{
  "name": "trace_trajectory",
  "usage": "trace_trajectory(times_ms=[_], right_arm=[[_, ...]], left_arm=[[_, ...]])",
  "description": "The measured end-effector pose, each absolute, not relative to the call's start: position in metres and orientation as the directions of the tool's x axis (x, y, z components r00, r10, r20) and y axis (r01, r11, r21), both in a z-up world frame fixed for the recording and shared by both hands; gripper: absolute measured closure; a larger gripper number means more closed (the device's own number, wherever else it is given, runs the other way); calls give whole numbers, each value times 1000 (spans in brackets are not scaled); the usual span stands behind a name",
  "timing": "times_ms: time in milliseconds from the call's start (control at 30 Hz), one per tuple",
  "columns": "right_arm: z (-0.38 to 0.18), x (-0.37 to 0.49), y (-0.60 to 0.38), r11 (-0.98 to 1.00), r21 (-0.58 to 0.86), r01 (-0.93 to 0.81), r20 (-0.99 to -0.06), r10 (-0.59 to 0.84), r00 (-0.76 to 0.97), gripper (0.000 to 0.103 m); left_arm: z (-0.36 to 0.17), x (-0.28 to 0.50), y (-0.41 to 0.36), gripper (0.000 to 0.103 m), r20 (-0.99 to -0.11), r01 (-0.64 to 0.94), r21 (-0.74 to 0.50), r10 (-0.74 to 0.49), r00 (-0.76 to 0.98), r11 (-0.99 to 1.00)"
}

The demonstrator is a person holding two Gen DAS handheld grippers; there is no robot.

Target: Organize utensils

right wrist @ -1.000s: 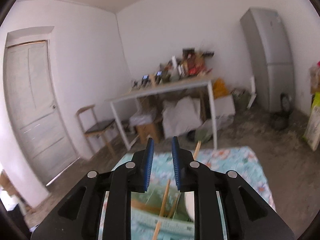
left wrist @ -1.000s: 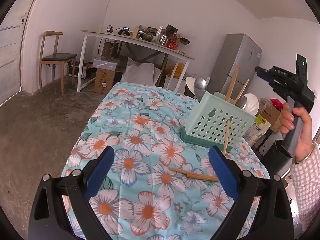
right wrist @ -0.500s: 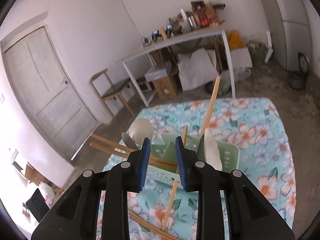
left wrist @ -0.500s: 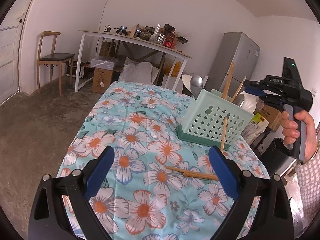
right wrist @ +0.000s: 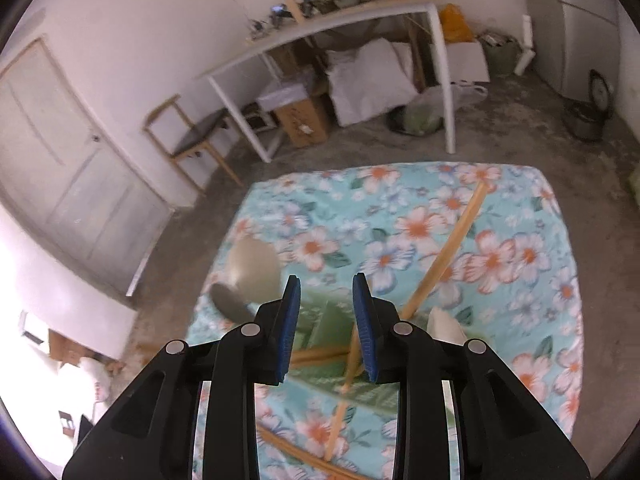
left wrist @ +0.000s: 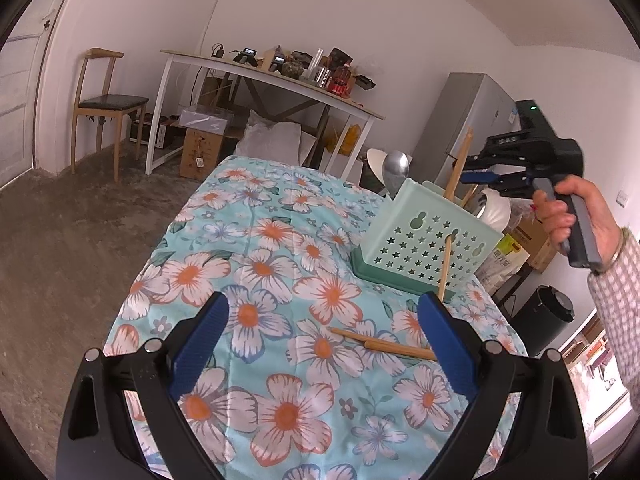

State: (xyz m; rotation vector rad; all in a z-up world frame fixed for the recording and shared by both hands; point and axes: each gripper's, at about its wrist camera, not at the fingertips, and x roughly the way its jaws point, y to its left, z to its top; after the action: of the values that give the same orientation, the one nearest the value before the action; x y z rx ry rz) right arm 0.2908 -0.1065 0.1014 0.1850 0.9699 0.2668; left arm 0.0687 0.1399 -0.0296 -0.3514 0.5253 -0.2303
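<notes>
A mint green utensil basket [left wrist: 424, 244] with star holes stands on the floral tablecloth [left wrist: 280, 264]. It holds a metal spoon [left wrist: 394, 168], a white ladle [left wrist: 494, 208] and a long chopstick [left wrist: 460, 164]. One chopstick [left wrist: 445, 268] leans on the basket's front. A pair of chopsticks [left wrist: 384, 344] lies flat on the cloth. My left gripper [left wrist: 322, 344] is open and empty, low over the near cloth. My right gripper [right wrist: 326, 316] hovers above the basket [right wrist: 320, 320], partly open and empty; it also shows in the left wrist view [left wrist: 480, 178].
A white desk [left wrist: 276, 76] with clutter, boxes and a wooden chair [left wrist: 106, 104] stand behind the table. A grey fridge [left wrist: 468, 128] is at the back right. A black bin [left wrist: 544, 312] sits on the floor by the table's right edge.
My right gripper has tilted down from facing the room to looking onto the basket, and moved closer over it. Its jaws have spread a little. My left gripper has hardly moved.
</notes>
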Motion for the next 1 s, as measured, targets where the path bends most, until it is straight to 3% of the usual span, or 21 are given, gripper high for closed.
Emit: trace_trajectory(times_ms=[300, 1000], right_arm=[[88, 319, -98, 993, 103, -66, -866, 122, 486, 80], [88, 344, -86, 999, 29, 28, -913, 15, 408, 71]], left_arm=[[-34, 66, 151, 10, -439, 118, -408, -308, 844, 905], [-40, 68, 153, 10, -422, 138, -452, -347, 838, 882]])
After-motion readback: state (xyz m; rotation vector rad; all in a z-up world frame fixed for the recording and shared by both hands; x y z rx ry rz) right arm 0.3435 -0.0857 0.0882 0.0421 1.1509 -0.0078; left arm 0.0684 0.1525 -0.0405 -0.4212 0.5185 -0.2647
